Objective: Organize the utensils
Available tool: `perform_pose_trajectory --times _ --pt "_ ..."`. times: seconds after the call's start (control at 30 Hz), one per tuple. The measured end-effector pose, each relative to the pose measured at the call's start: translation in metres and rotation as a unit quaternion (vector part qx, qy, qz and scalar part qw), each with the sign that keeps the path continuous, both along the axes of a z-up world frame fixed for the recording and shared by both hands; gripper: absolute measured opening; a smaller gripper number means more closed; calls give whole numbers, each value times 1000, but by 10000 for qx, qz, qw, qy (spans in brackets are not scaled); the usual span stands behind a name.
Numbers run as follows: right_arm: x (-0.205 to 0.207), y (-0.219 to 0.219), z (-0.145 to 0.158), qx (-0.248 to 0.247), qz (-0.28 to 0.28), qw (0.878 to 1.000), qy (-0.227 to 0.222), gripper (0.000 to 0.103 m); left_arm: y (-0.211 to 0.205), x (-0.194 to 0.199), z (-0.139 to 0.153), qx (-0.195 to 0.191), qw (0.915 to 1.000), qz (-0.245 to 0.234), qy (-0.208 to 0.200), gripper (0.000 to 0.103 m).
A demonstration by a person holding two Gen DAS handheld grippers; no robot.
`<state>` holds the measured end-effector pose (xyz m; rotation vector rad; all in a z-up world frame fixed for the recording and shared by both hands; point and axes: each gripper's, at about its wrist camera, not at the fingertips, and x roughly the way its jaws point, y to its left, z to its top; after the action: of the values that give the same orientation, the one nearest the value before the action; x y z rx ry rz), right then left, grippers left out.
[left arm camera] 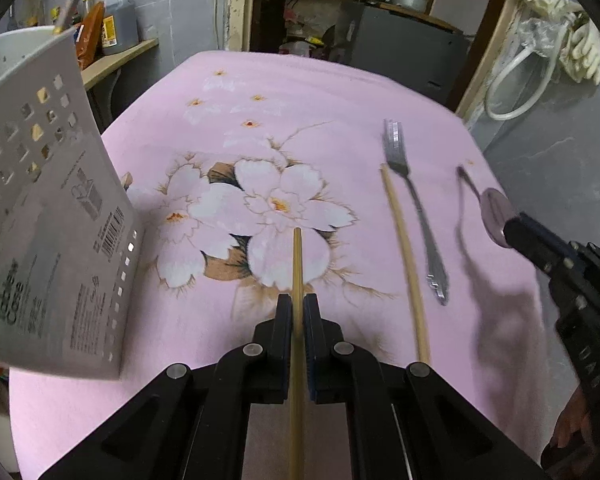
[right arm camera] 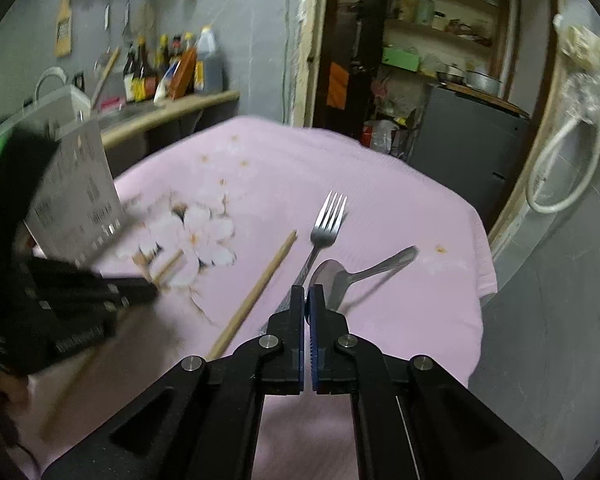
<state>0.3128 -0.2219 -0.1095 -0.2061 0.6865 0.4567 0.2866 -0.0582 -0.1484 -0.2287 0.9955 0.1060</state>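
Observation:
My left gripper (left arm camera: 298, 300) is shut on a wooden chopstick (left arm camera: 297, 264) that runs between its pads and points out over the flower print. A second chopstick (left arm camera: 404, 256) and a steel fork (left arm camera: 416, 216) lie side by side on the pink cloth (left arm camera: 220, 92) to the right. My right gripper (right arm camera: 308, 292) is shut on the bowl edge of a steel spoon (right arm camera: 364, 276), whose handle hangs slightly above the cloth and casts a shadow. In the right wrist view the fork (right arm camera: 324, 232) and the loose chopstick (right arm camera: 256, 296) lie just left of it.
A grey perforated utensil holder (left arm camera: 52, 220) with a printed label stands at the table's left, seen again as the holder (right arm camera: 80, 200) behind the left gripper (right arm camera: 152, 288). Bottles (right arm camera: 172, 72) line a shelf beyond. A dark cabinet (right arm camera: 468, 148) stands past the far edge.

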Motion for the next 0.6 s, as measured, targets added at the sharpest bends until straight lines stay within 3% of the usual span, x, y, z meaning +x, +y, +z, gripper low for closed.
perform_pose_trajectory --times 0.37,0.6 --pt "-27 -32 35 1054 -408 9932 294 1 -1 -23 42 -336 9976 -318 -512 6" --pt "-43 -35 56 1401 -535 9876 472 1 1 -39 82 -369 9930 -444 -1029 6"
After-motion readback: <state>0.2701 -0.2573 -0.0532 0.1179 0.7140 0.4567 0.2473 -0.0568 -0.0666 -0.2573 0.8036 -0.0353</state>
